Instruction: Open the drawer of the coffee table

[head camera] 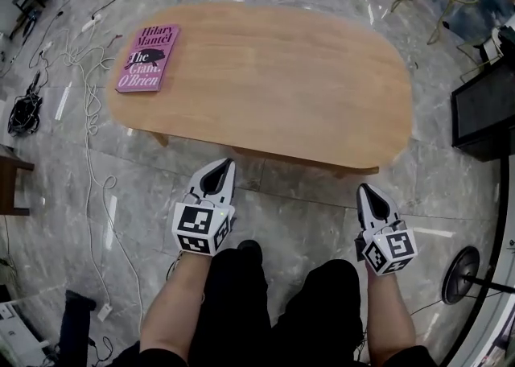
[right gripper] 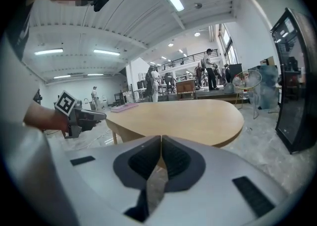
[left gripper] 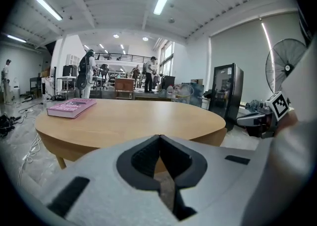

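A white cable [head camera: 90,166] trails over the marble floor well to the left of the left tongs [head camera: 228,164]. Beyond those tongs and to their left, a pink book [head camera: 148,57] lies flat on the far left end of the bench [head camera: 273,76], an oval coffee table of pale wood.

The left tongs are pressed together with nothing between them, as the left gripper view shows [left gripper: 159,140]. They hover just short of the bench's near edge and point toward it without touching it.

Between the two tongs and just ahead of them runs the wooden skirt [head camera: 306,160] under the near edge. The drawer would sit there, but its front cannot be told apart from the skirt.

The right tongs [head camera: 361,187] are also closed and empty, as the right gripper view shows [right gripper: 161,140]. They are level with the left pair and near the bench's right end. Further right stand a black cabinet [head camera: 483,112] and a fan's round base [head camera: 460,275].
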`<state>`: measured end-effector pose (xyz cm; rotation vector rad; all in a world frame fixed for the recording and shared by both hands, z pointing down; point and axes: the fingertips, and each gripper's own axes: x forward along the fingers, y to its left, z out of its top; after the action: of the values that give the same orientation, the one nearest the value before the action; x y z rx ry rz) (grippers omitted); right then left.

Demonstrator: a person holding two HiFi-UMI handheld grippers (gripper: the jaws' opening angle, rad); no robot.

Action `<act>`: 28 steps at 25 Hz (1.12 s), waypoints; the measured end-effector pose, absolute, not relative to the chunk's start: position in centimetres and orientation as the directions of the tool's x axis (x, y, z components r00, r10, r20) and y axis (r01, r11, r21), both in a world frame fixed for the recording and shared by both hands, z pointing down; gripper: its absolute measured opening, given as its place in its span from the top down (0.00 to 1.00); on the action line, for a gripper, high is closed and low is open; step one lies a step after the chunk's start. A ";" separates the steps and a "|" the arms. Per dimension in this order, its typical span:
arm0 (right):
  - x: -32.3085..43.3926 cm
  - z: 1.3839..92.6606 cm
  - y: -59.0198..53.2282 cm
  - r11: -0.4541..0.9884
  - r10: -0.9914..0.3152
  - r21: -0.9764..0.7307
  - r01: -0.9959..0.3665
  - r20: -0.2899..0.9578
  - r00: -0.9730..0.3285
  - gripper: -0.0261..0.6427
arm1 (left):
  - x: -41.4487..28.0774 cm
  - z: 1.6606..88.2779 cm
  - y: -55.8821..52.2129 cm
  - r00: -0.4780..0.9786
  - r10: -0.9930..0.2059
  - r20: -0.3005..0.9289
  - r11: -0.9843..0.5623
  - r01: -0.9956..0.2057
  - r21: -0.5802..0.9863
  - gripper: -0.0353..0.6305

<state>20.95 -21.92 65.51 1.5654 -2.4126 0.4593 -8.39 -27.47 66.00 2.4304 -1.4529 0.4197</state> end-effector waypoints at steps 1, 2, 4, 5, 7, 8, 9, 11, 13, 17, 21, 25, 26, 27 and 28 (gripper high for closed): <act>21.2 66.3 -21.8 0.382 -0.846 -0.125 -0.916 0.351 -0.401 0.94 | -8.3 66.8 -27.5 0.450 -0.807 0.381 -0.457 -0.886 0.078 0.93; 21.7 67.1 -21.8 0.382 -0.850 -0.114 -0.917 0.347 -0.397 0.94 | -8.2 67.5 -27.5 0.448 -0.810 0.378 -0.459 -0.886 0.067 0.93; 22.6 68.8 -22.0 0.373 -0.858 -0.100 -0.922 0.342 -0.384 0.93 | -8.1 68.9 -27.7 0.447 -0.814 0.372 -0.463 -0.885 0.052 0.93; 22.9 69.7 -22.1 0.367 -0.859 -0.099 -0.925 0.345 -0.378 0.92 | -8.1 69.7 -27.7 0.450 -0.813 0.370 -0.466 -0.884 0.051 0.93; 23.6 71.1 -22.2 0.356 -0.860 -0.098 -0.929 0.355 -0.367 0.88 | -8.0 71.2 -27.4 0.459 -0.807 0.371 -0.474 -0.879 0.056 0.93; 23.9 71.5 -22.2 0.351 -0.861 -0.093 -0.932 0.358 -0.360 0.86 | -8.0 71.9 -27.2 0.464 -0.803 0.374 -0.478 -0.876 0.061 0.93; 24.2 71.8 -22.2 0.346 -0.864 -0.083 -0.935 0.360 -0.352 0.86 | -8.0 72.5 -27.1 0.470 -0.798 0.377 -0.481 -0.874 0.069 0.90; 25.1 72.2 -22.5 0.331 -0.870 -0.057 -0.942 0.368 -0.327 0.83 | -8.2 73.5 -27.2 0.473 -0.795 0.379 -0.478 -0.874 0.088 0.85; 26.3 72.7 -22.9 0.308 -0.872 -0.034 -0.951 0.388 -0.297 0.79 | -8.8 74.2 -27.6 0.462 -0.804 0.375 -0.463 -0.881 0.093 0.84; 28.0 73.5 -23.7 0.303 -0.863 -0.009 -0.953 0.421 -0.278 0.68 | -9.5 74.5 -28.3 0.446 -0.814 0.373 -0.450 -0.889 0.082 0.78; 28.3 74.0 -24.4 0.346 -0.845 0.018 -0.938 0.441 -0.303 0.64 | -8.8 74.8 -29.3 0.478 -0.786 0.392 -0.483 -0.871 0.092 0.64; 28.1 74.5 -25.2 0.387 -0.825 0.033 -0.921 0.459 -0.330 0.62 | -8.7 75.0 -30.7 0.492 -0.775 0.397 -0.506 -0.859 0.078 0.57; 28.1 74.7 -25.4 0.394 -0.819 0.033 -0.918 0.465 -0.335 0.62 | -8.6 75.0 -30.9 0.500 -0.770 0.395 -0.514 -0.854 0.078 0.57; 28.1 74.8 -25.5 0.399 -0.815 0.031 -0.916 0.470 -0.339 0.62 | -8.4 75.1 -31.1 0.509 -0.765 0.395 -0.524 -0.848 0.078 0.56; 28.2 75.0 -25.6 0.402 -0.811 0.028 -0.915 0.474 -0.342 0.62 | -8.2 75.1 -31.3 0.518 -0.759 0.395 -0.535 -0.842 0.077 0.56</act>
<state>28.17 -25.60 74.98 1.4800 -2.2491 0.3392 -8.17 -31.26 75.14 2.5026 -1.3493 0.4619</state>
